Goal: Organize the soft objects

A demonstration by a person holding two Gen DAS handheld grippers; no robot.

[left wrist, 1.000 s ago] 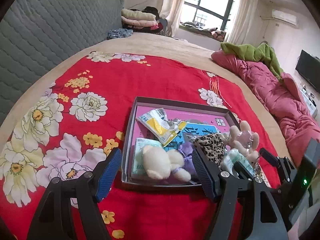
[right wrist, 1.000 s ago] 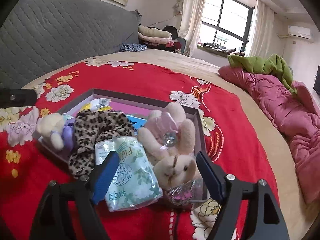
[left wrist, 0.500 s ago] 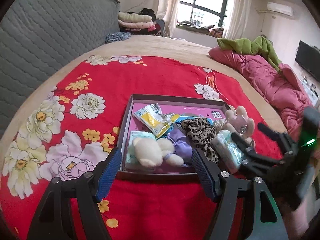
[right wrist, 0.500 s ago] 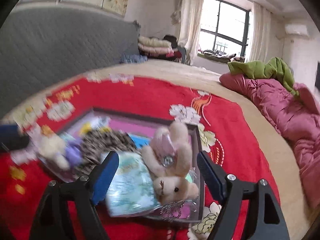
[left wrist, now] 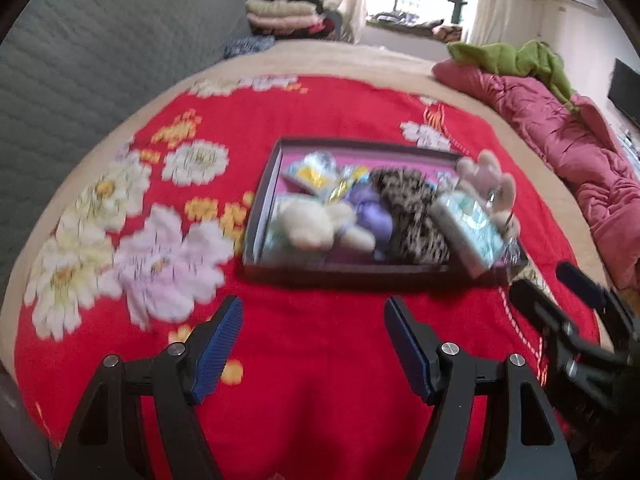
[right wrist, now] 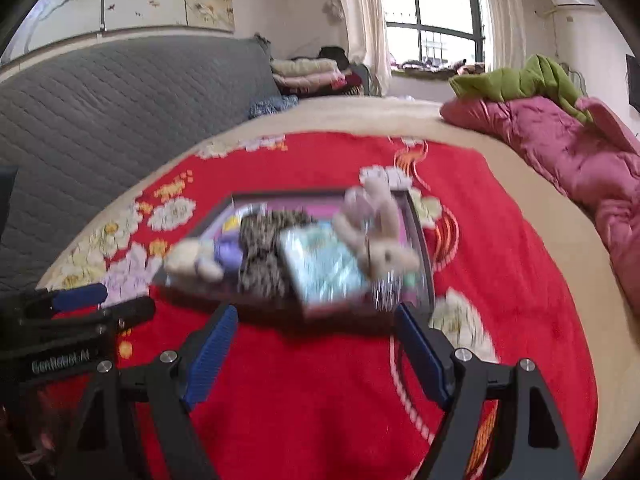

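Left wrist view: left gripper (left wrist: 312, 344) and right gripper (right wrist: 316, 354), both spread wide and empty, hover short of the tray (left wrist: 352, 272) on the red bedspread (left wrist: 320, 112), where plush bear (left wrist: 308, 226), tissue pack (left wrist: 468, 232) and rabbit (right wrist: 380, 236) lie gathered, apparently sorted.

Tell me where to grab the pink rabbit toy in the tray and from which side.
Grip the rabbit across its body, between head and ears. It lies along the tray's right wall, head toward the camera, partly over the tissue pack. Come from above with the right gripper, open and nearest it, its fingers straddling the body. Blur hides detail, so this is a judgement.
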